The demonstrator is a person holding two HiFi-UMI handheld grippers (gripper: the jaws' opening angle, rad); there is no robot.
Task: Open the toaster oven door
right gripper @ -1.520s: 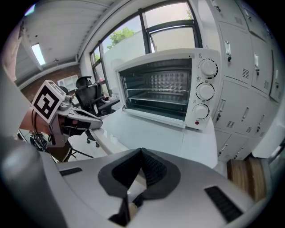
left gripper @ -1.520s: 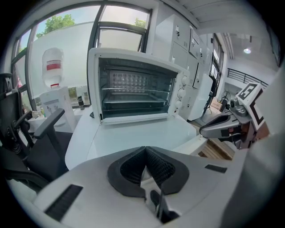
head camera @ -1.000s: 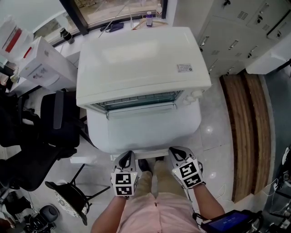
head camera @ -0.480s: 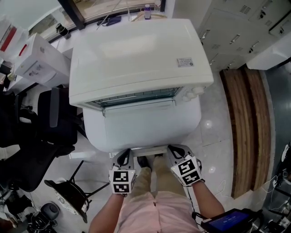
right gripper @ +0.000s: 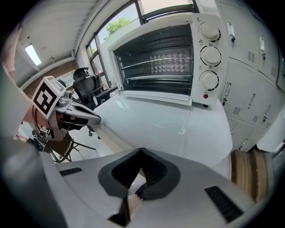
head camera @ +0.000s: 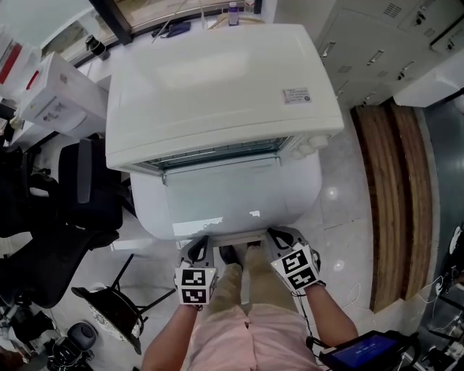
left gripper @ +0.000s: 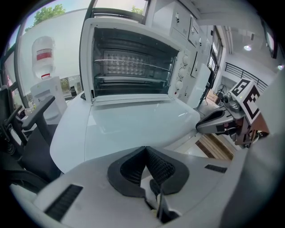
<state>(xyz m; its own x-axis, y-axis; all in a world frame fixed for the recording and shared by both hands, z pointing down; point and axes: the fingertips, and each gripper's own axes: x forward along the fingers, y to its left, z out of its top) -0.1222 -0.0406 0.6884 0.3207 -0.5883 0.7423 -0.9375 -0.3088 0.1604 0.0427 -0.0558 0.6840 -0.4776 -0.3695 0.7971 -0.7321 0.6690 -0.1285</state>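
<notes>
Toaster oven door [head camera: 217,201]: folded down flat
Top label [head camera: 296,95]: unreadable
Left gripper [head camera: 199,246]: jaws together, empty
Right gripper [head camera: 280,238]: jaws together, empty

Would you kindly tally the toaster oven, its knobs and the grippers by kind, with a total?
Toaster oven: 1
Knobs: 3
Grippers, namely left gripper and right gripper: 2
Total: 6

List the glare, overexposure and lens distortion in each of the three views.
Head view: the toaster oven top is nearly washed out, and small glare spots sit on the glass of the open door. Left gripper view: fisheye bending, dark corners, a bright window behind, and the left gripper body looks soft up close. Right gripper view: the same fisheye curve and vignette, with a bright window at the top.
</notes>
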